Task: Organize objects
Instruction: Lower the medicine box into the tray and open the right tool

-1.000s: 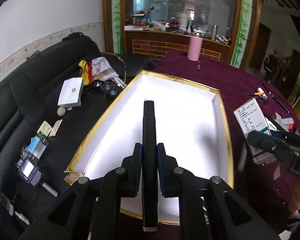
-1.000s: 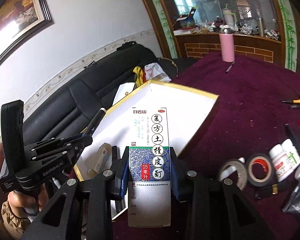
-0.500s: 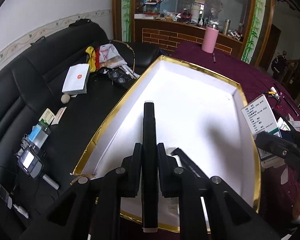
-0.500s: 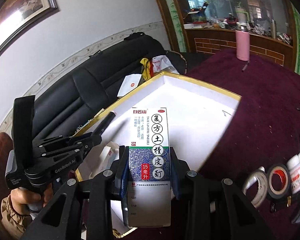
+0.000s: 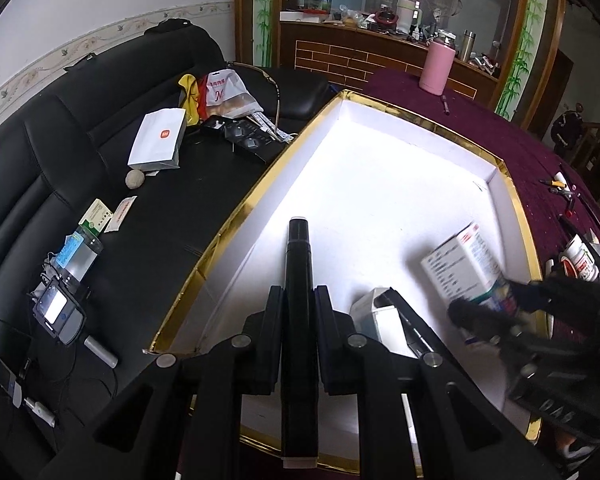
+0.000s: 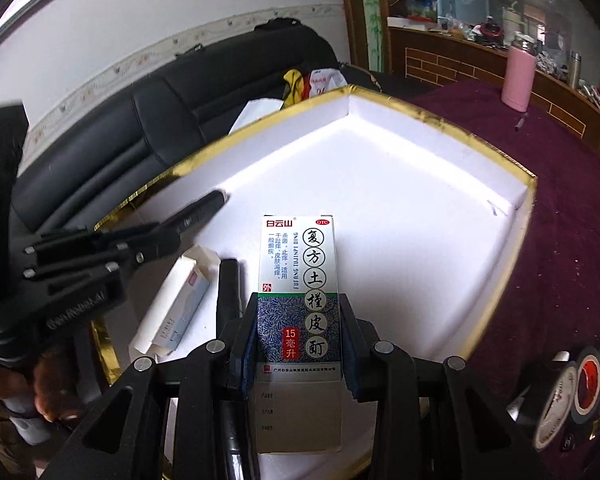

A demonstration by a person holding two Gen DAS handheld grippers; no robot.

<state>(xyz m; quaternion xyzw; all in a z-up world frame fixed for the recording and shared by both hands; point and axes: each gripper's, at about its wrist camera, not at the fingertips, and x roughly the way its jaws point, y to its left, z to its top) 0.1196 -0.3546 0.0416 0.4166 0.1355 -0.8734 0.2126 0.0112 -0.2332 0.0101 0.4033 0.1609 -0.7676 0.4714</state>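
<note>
Medicine carton: I have the medicine carton [image 6: 298,300] clamped by its long sides in my right gripper [image 6: 298,336], lengthwise over the white floor of the gold-rimmed box [image 6: 380,200]; in the left wrist view the same carton [image 5: 464,264] is blurred.
Black marker: my left gripper [image 5: 299,320] is pinched narrow on the black marker [image 5: 298,280], which points forward over the box floor [image 5: 380,184] near its left wall.
Already in the box: a small white carton [image 6: 176,304] lies flat by the near left corner, with a black pen [image 6: 228,292] just beside it; the pen's lower end runs behind my gripper frame.
Hidden or unclear: the near rim of the box is covered by both gripper bodies; print on the small carton is too fine for me to read.
Table: tape rolls [image 6: 572,392] and white bottles [image 5: 580,258] sit on the maroon cloth [image 6: 560,240] to the right, a pink flask [image 5: 437,66] stands far back.
Sofa: a black sofa [image 5: 60,168] left of the box carries a white packet [image 5: 160,140], bags and small devices.
</note>
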